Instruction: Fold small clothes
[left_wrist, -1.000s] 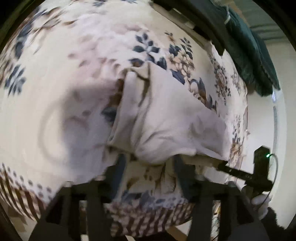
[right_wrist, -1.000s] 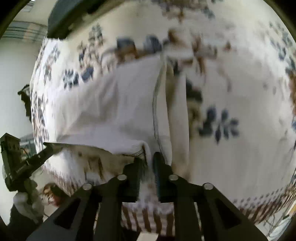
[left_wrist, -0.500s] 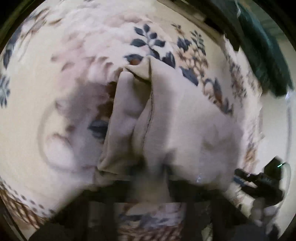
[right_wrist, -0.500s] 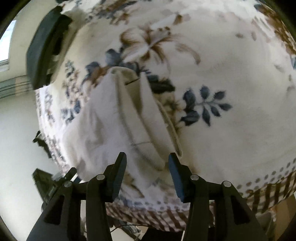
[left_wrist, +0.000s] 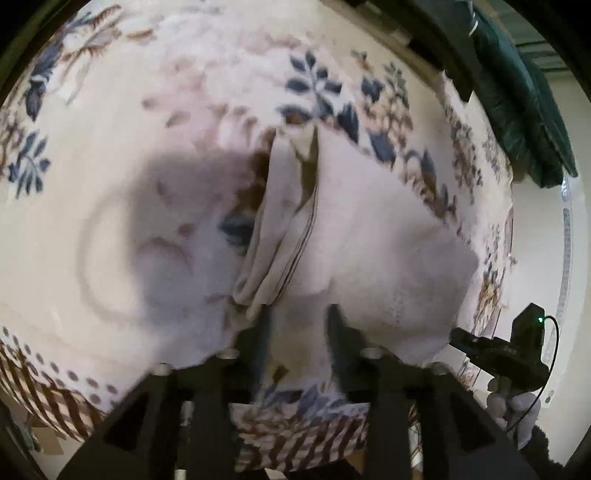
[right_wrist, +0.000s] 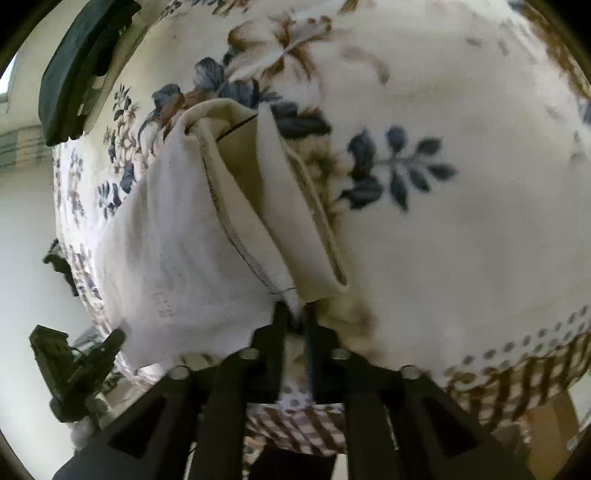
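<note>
The small garment (right_wrist: 177, 251), a pale cream cloth with stitched hems, lies on the flowered bedspread (right_wrist: 461, 229) near its checked border, partly folded, with one flap turned over along a seam. In the right wrist view it runs from about 11 o'clock down to the middle bottom, where the right gripper (right_wrist: 295, 321) has its jaws drawn narrow on the near hem, apparently pinching the cloth. In the left wrist view the cloth (left_wrist: 369, 240) fills the 3 o'clock half, and the left gripper (left_wrist: 299, 321) stands at 6 o'clock with its jaws moderately apart and cloth between them; whether they are actually gripping I cannot tell

The cloth looks light, thin and limp: it will sag and drape from any held point and cannot be pushed. It seems neither slippery nor fragile. The best hold is probably the stitched hem at the near corners, where the fabric is doubled and firmer, one corner per gripper, kept taut to avoid bunching
</note>
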